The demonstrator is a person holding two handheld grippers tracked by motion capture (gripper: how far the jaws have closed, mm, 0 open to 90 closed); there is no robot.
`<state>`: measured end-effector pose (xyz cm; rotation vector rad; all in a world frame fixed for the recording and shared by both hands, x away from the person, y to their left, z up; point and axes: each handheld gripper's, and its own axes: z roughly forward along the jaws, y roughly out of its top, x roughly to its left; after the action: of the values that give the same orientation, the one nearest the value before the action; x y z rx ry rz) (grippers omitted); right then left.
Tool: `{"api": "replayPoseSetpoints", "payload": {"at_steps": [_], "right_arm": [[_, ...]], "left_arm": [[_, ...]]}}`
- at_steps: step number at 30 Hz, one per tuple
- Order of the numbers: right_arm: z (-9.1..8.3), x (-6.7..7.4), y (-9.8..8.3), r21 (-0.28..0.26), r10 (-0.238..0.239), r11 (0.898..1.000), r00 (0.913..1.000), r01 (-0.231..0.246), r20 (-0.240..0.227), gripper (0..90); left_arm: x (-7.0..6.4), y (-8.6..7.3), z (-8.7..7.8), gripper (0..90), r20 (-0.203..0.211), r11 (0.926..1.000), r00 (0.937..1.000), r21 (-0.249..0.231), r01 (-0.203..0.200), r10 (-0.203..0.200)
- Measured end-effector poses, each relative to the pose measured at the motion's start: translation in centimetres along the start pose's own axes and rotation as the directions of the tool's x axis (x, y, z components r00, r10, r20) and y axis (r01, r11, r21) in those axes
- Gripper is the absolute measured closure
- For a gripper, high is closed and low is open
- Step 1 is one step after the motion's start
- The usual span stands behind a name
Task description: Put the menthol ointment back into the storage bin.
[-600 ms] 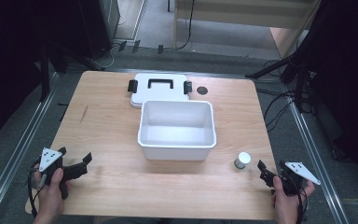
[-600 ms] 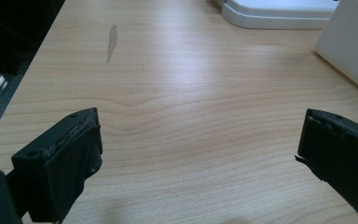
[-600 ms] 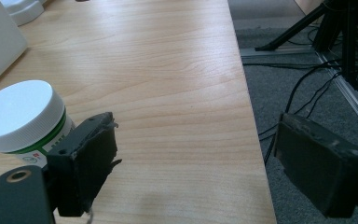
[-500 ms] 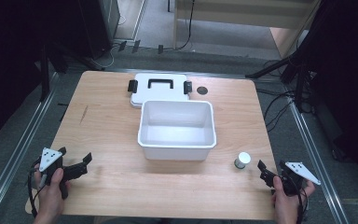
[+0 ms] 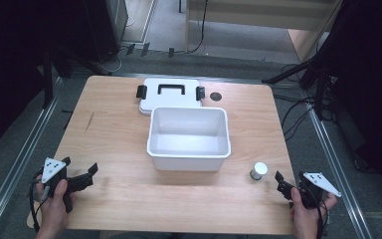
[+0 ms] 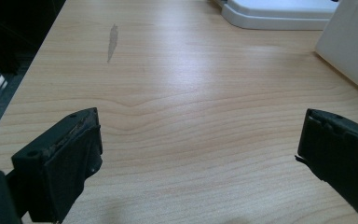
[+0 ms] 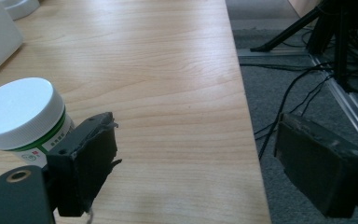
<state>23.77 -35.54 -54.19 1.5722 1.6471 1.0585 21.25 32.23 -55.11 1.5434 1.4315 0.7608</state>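
One small jar (image 5: 258, 171) stands upright, white cap up; both grippers' jaws gape apart, empty

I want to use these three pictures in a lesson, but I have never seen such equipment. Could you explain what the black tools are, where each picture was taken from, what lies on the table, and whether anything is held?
A person sits at a wooden table and holds a hand tool in each hand: the left gripper and the right gripper, each with two black jaws. One picture comes from a camera above, looking down. The other two come from small cameras riding on each gripper, looking along its jaws.

On the table stand an open white box, its lid with a black handle lying behind it, a small dark disc, and a little jar with a white cap.

Nothing is held. Both grippers are open; the jar stands just beside the right gripper's jaw, outside the gap.
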Motion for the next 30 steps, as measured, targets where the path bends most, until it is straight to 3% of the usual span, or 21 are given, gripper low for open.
{"api": "replayPoseSetpoints", "payload": {"at_steps": [5,8,10,15,19,21,25,28,30], "right_arm": [[-0.9,0.1,0.9,0.021,-0.022,1.000,0.9997,0.022,0.006,13.3],[-1.2,0.4,1.5,0.088,-0.055,0.994,0.9983,0.057,-0.016,13.3],[-1.1,0.6,1.8,0.157,-0.094,0.983,0.9955,0.095,-0.016,13.3],[-0.9,1.3,2.5,0.284,-0.165,0.944,0.9855,0.170,-0.039,13.8],[-0.7,2.1,3.2,0.374,-0.201,0.902,0.9767,0.214,-0.073,14.0],[-0.6,2.6,3.5,0.418,-0.214,0.876,0.9707,0.240,-0.110,13.6],[-0.2,3.3,3.9,0.479,-0.244,0.834,0.9620,0.273,-0.123,13.4],[0.1,3.7,4.3,0.531,-0.229,0.802,0.9622,0.272,-0.148,13.4],[0.2,3.9,4.5,0.557,-0.210,0.786,0.9635,0.267,-0.166,13.6]], "left_arm": [[0.0,0.0,0.0,0.3,0.003,1.0000,1.0000,0.002,0.005,-0.005],[0.1,0.0,0.0,0.3,0.004,1.0000,1.0000,-0.001,0.005,-0.005],[0.1,0.0,0.0,0.2,0.004,1.0000,1.0000,-0.001,0.006,-0.006],[0.1,0.0,0.0,0.2,0.005,0.9999,0.9999,-0.004,0.009,-0.009],[0.2,0.0,0.0,0.3,0.005,1.0000,1.0000,-0.002,0.007,-0.007],[0.2,0.0,0.0,0.2,0.005,1.0000,1.0000,-0.001,0.008,-0.008],[0.1,0.0,0.0,0.2,0.004,1.0000,1.0000,-0.001,0.008,-0.008],[0.1,0.0,0.0,0.3,0.004,1.0000,1.0000,-0.001,0.008,-0.008],[0.1,0.0,0.0,0.3,0.004,1.0000,1.0000,-0.001,0.008,-0.008]]}}
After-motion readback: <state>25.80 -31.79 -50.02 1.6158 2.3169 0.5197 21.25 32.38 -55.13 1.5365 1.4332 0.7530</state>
